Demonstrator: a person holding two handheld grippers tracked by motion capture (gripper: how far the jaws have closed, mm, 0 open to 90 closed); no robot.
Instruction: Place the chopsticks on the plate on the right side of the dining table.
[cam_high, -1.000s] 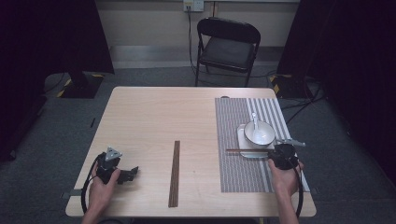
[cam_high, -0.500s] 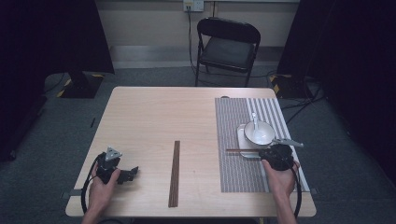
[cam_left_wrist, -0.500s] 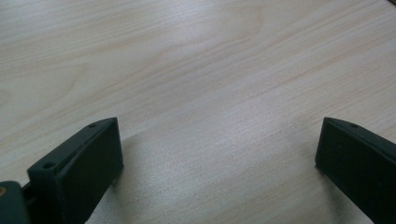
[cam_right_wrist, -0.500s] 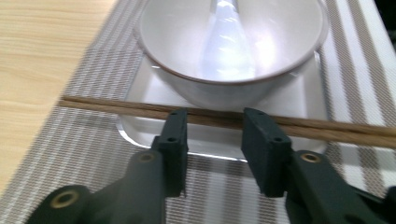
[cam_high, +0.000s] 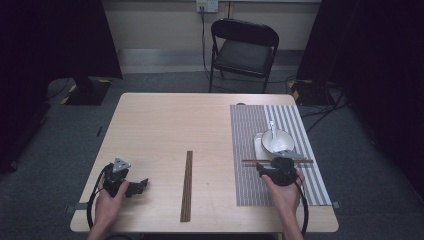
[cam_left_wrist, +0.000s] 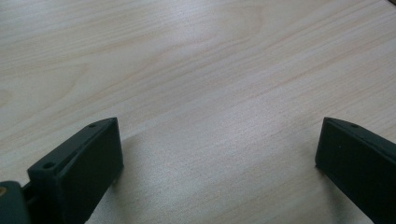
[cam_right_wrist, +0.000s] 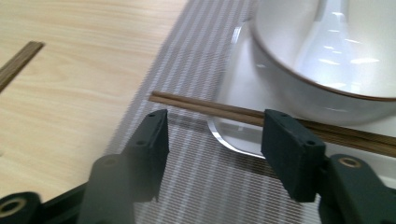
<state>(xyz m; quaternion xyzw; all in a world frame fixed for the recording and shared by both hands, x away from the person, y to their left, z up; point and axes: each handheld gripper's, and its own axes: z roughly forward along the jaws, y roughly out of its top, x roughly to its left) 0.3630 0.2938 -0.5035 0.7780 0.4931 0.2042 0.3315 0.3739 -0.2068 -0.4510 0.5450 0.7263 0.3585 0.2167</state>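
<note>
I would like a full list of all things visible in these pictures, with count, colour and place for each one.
table: one, light wood, centre of the high view
placemat: one, grey and white stripes, right part of the table
tray: one, white, on the placemat under the bowl
bowl: one, white, on the tray
spoon: one, white, lying in the bowl
chopsticks: one pair, brown, across the front edge of the tray
wooden strip: one, dark brown, middle of the table
chair: one, black, behind the table
left tongs: black, open over bare table, in the person's left hand
right tongs: black, open, just in front of the chopsticks, gripping nothing
</note>
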